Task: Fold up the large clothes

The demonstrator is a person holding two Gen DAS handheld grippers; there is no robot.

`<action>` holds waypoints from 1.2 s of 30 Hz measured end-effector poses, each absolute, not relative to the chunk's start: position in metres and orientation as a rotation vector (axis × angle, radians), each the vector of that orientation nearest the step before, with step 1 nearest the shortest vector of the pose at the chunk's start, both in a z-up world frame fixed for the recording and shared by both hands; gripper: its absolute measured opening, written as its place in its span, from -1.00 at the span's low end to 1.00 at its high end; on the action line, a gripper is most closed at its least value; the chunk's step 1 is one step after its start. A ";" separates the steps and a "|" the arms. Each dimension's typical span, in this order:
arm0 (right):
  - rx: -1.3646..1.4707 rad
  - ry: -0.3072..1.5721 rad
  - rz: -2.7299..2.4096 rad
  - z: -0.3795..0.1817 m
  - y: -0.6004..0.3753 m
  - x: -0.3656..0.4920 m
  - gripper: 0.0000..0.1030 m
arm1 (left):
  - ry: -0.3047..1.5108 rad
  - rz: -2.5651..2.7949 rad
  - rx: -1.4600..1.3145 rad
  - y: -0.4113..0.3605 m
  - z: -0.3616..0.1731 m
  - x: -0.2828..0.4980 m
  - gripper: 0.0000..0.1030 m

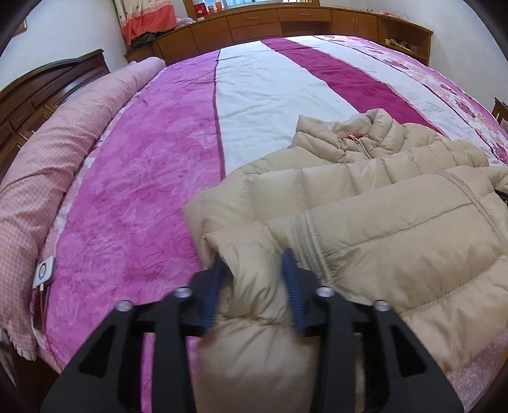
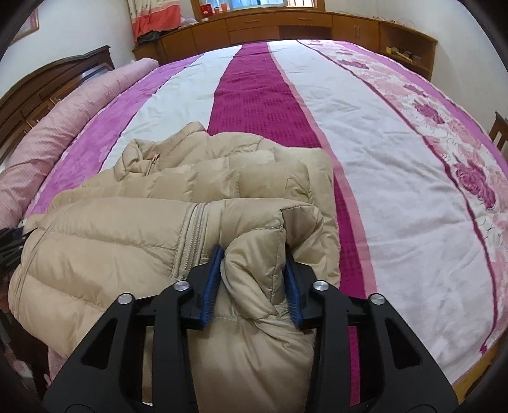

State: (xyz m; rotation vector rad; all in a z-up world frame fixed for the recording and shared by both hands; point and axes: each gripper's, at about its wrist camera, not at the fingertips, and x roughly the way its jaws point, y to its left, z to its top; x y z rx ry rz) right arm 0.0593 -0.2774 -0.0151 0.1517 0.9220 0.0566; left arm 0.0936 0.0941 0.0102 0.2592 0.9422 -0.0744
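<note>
A beige puffer jacket (image 1: 381, 197) (image 2: 127, 228) lies on the bed with its lower part folded up over the body. Its collar and zip pull (image 1: 352, 136) point toward the far side. My left gripper (image 1: 253, 263) stands at the jacket's near left corner. A puffy fold of the hem sits loosely between its blue pads (image 1: 290, 279), which stand apart. My right gripper (image 2: 254, 254) is at the near right corner, its pads (image 2: 212, 279) likewise apart around a bulging fold. Neither pair of pads pinches the fabric flat.
The bedspread (image 1: 260, 89) (image 2: 381, 143) has pink, white and magenta stripes. A rolled pink quilt (image 1: 63, 143) lies along the left by the dark wooden headboard (image 1: 38, 85). A small white controller (image 1: 44, 270) sits beside it. Wooden cabinets (image 2: 285, 25) line the far wall.
</note>
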 end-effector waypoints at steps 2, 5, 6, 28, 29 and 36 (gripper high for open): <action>0.132 0.912 0.030 -0.010 -0.276 0.056 0.04 | 0.925 -0.084 0.245 0.101 0.021 0.083 0.45; 0.123 0.902 0.021 -0.001 -0.279 0.048 0.19 | 0.907 -0.122 0.232 0.109 0.033 0.067 0.50; 0.127 0.899 0.023 0.002 -0.281 0.046 0.22 | 0.900 -0.127 0.230 0.111 0.037 0.061 0.52; 0.155 0.948 0.105 0.014 -0.294 -0.035 0.22 | 0.949 -0.175 0.042 0.130 0.033 -0.009 0.54; 0.161 0.955 0.107 0.010 -0.294 -0.036 0.22 | 0.954 -0.177 0.041 0.129 0.031 -0.010 0.54; 0.248 0.996 0.139 -0.004 -0.297 -0.035 0.22 | 0.970 -0.163 0.043 0.127 0.018 -0.010 0.54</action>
